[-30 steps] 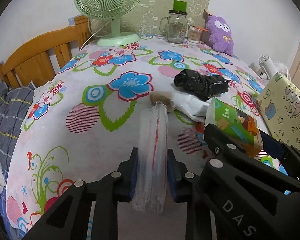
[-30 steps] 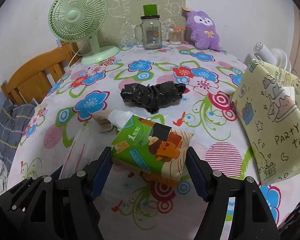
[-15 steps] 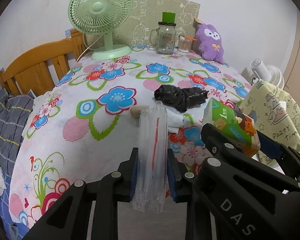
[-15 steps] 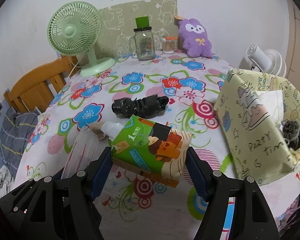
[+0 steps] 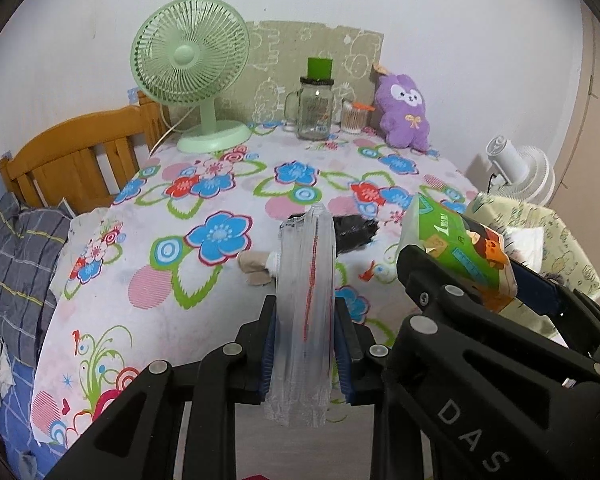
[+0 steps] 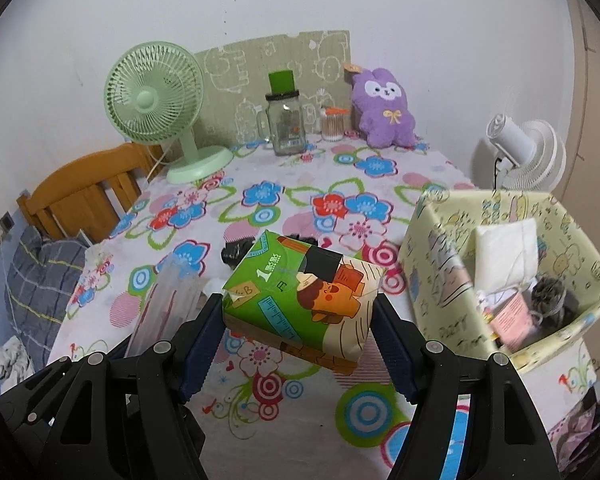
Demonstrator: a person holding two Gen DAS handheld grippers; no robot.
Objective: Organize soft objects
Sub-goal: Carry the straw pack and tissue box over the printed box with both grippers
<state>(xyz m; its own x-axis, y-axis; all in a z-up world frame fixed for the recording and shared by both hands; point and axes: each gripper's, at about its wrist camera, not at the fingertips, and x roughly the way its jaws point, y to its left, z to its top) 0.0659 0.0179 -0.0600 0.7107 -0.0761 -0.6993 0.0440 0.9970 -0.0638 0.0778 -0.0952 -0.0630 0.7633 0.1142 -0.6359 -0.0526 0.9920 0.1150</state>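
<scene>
**A:** Grip state, both tongs?

**B:** My right gripper (image 6: pixel 296 320) is clamped across the width of the green, cartoon-printed soft pack of tissues (image 6: pixel 302 300), carried in the air above the flowered tablecloth (image 6: pixel 260 208). My left gripper (image 5: pixel 305 344) is pinched narrow on a clear, folded plastic bag with red print (image 5: pixel 306 300), which stands up between the blue pads (image 5: pixel 269 344) and juts forward past them.

**A:** Where does the target lie from each tong?

**B:** The pale yellow fabric storage box printed with line drawings (image 6: pixel 436 280) sits at the table's right edge, open at the top, with white and pink items already inside. From my right tong it lies forward and to the right, just beside the tissue pack. From my left tong it is farther off, beyond the right tong, so the right hand is the nearer one.

**A:** Long axis of the pack?

**B:** It runs roughly along my line of sight, angled slightly right, toward the box. I judge that the coming move is a short swing rightward and over the near wall; the pack's corner could catch that wall if carried low.

**A:** What remains on the cloth?

**B:** A crumpled black plastic bag (image 5: pixel 354 232) and a small beige cloth piece (image 5: pixel 256 268), both ahead of the left tong.
</scene>
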